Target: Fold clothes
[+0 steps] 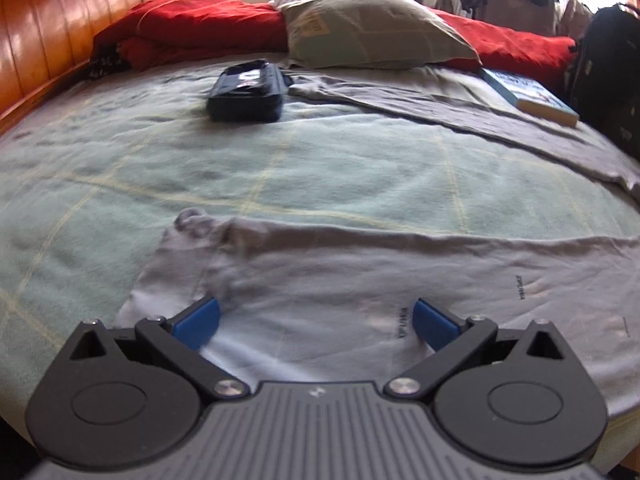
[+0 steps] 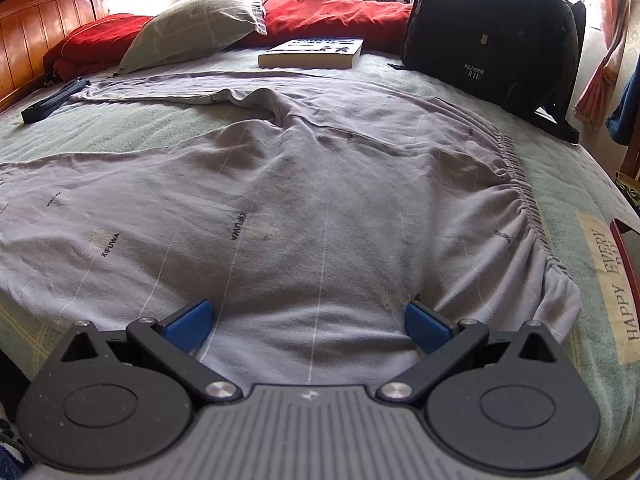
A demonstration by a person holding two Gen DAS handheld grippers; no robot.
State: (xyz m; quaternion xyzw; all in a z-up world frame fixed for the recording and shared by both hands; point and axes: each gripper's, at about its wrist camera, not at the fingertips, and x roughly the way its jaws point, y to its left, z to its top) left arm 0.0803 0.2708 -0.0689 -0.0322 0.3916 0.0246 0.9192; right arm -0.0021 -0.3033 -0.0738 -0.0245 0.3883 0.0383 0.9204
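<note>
Grey pyjama trousers [image 2: 304, 184] with thin white lines and small printed words lie spread flat on the green bedspread [image 1: 280, 168]. Their gathered waistband [image 2: 528, 208] runs down the right side in the right wrist view. One leg stretches toward the pillow, the other toward the left. In the left wrist view a leg end [image 1: 360, 280] with its hem lies under my left gripper [image 1: 316, 320], which is open just above the cloth. My right gripper [image 2: 308, 322] is open too, low over the near edge of the trousers close to the waistband. Neither holds anything.
A dark case [image 1: 246, 92] lies mid-bed. At the far side are a pillow [image 1: 372, 24], a red quilt [image 1: 200, 24], a book [image 2: 312, 53] and a black backpack [image 2: 484, 28]. The wooden headboard [image 1: 52, 20] stands on the left. A red-edged object [image 2: 624, 248] sits at the right edge.
</note>
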